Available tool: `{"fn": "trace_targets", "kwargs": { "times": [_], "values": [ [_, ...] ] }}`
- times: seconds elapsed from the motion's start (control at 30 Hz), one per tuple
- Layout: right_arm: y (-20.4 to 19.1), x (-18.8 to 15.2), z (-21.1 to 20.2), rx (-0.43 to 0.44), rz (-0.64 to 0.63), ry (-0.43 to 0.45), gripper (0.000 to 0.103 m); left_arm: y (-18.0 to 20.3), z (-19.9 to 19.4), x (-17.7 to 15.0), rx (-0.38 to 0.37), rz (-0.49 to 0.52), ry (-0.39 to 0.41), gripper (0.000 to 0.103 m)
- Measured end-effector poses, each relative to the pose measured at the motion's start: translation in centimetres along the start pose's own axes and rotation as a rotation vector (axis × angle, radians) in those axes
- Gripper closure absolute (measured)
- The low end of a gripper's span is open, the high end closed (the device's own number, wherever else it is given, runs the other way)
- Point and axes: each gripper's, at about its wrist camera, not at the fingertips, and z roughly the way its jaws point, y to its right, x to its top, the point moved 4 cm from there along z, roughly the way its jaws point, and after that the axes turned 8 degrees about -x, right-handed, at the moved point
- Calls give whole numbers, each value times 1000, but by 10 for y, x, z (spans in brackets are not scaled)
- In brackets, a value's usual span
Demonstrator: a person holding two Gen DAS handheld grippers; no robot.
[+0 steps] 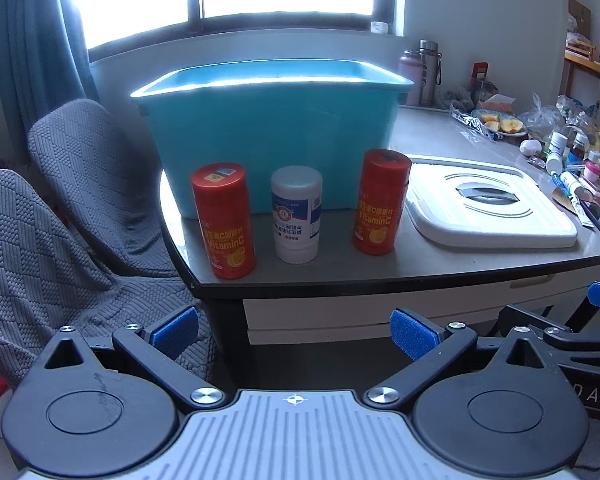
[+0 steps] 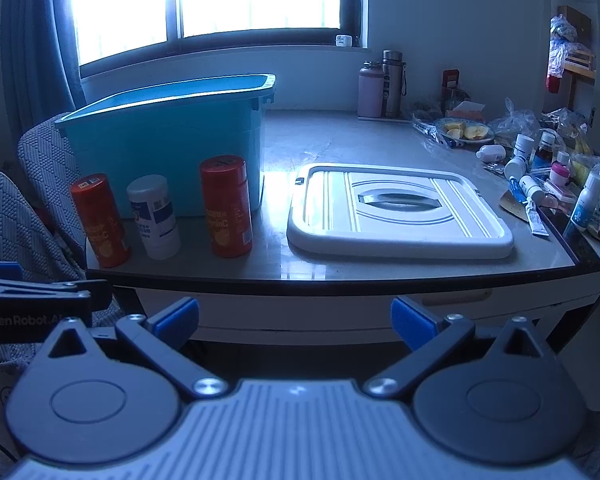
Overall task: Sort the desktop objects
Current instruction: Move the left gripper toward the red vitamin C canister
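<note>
Left gripper [image 1: 294, 330] and right gripper [image 2: 295, 322], fingers spread wide and empty, held short of the table [image 1: 440, 264] edge. Two orange Vitamin C bottles [image 1: 224, 220] [image 1: 378, 206] flank a white bottle [image 1: 296, 214], upright before the blue bin [image 1: 272, 128]; white lid [image 1: 488, 208] lies flat beside them.

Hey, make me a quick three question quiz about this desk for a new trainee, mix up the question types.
1. How many orange Vitamin C bottles stand before the open teal plastic bin?
2. True or false: the white rectangular bin lid covers the bin.
3. The white cylindrical bottle stands: A) between the orange ones, B) inside the bin?

Key: 1. Two. 2. False, it lies flat on the grey desk. 3. A.
</note>
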Motion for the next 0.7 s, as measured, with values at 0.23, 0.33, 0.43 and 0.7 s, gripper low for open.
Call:
{"fn": "trace_targets", "kwargs": {
  "times": [0.23, 0.33, 0.43, 0.7],
  "values": [
    [1, 0, -1, 5, 0, 0, 0, 0, 0, -1, 17, 15, -1, 0],
    [0, -2, 0, -2, 7, -1, 0, -1, -1, -2, 16, 14, 10, 0],
    [0, -2, -1, -5, 8, 0, 0, -2, -3, -3, 5, 1, 27, 0],
    [-2, -2, -1, -8, 4, 14, 0, -10, -9, 1, 1, -50, 87, 0]
  ]
}}
